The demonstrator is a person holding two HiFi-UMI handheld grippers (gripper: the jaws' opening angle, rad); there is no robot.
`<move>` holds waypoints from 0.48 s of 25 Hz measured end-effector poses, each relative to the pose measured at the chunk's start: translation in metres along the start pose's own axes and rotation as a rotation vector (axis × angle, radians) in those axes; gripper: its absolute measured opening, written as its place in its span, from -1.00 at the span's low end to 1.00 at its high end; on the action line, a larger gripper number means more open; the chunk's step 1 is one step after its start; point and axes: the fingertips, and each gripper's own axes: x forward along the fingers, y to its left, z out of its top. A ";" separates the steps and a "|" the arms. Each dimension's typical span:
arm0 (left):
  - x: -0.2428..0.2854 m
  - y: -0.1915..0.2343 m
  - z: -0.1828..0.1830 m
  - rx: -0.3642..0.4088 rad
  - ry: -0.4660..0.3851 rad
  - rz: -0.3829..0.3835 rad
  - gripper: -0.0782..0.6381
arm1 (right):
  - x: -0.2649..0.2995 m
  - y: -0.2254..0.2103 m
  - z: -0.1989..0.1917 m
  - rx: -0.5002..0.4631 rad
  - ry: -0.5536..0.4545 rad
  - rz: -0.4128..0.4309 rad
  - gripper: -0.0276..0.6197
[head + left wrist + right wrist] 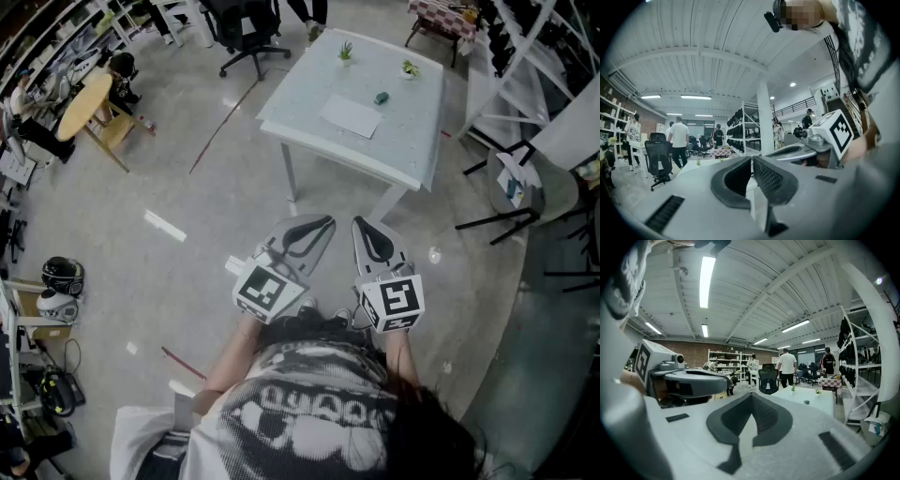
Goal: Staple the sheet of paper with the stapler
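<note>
A white sheet of paper [352, 116] lies on the pale table [412, 141] ahead, and a small dark stapler [381, 97] sits just beyond it. In the right gripper view the stapler [806, 402] is a small dark spot on the distant tabletop. Both grippers are held side by side in front of the person's body, well short of the table. My left gripper [328, 221] has its jaw tips together with nothing between them, as the left gripper view [751, 159] also shows. The right gripper [358, 222] is shut and empty too [751, 394].
Two small potted plants [345, 52] [410, 67] stand at the table's far edge. A black office chair [246, 28] is behind the table, a round wooden table [82, 103] at the left, and white shelving [525, 56] and stools at the right. People stand far off.
</note>
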 end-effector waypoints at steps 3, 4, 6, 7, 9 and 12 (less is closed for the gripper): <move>-0.003 0.004 0.002 -0.021 0.033 -0.009 -0.74 | 0.005 0.003 0.001 0.003 -0.004 -0.006 -0.92; -0.003 0.006 0.000 -0.019 0.030 -0.008 -0.74 | 0.006 0.004 0.001 0.004 -0.007 -0.009 -0.92; -0.004 0.011 -0.004 -0.010 0.017 -0.002 -0.74 | 0.009 0.005 0.001 0.008 -0.013 -0.013 -0.92; -0.004 0.014 -0.006 -0.009 0.016 -0.002 -0.74 | 0.011 0.006 0.001 0.009 -0.014 -0.014 -0.92; -0.006 0.019 -0.008 -0.017 0.023 -0.008 -0.74 | 0.016 0.008 0.003 0.010 -0.015 -0.018 -0.92; -0.009 0.025 -0.014 -0.029 0.041 -0.029 -0.74 | 0.023 0.012 0.003 0.012 -0.015 -0.029 -0.92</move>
